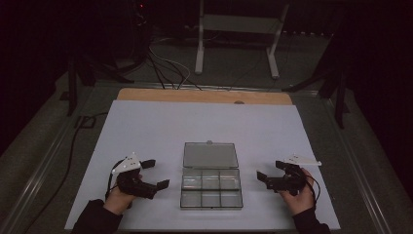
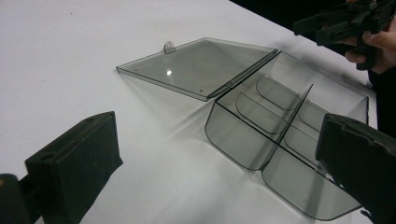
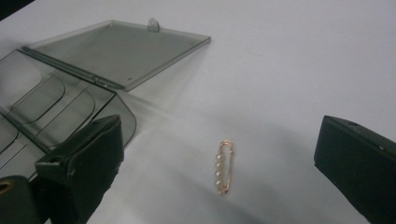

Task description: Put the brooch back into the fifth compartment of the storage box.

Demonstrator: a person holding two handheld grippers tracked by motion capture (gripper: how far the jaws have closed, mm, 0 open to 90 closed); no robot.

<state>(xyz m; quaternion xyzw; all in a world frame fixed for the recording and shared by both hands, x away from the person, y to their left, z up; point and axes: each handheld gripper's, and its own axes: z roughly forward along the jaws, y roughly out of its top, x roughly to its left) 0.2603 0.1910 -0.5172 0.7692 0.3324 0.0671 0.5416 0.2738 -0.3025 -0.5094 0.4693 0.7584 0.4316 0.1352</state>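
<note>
On the counter [image 1: 146, 126], the pin [image 3: 224, 166] lies unpicked beside the open box [image 1: 211, 187]; both grippers' fingers gape, empty.

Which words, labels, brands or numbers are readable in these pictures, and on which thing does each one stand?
None: the clear box, its open lid, the pin, the white table and both grippers bear no text that can be read.
</note>
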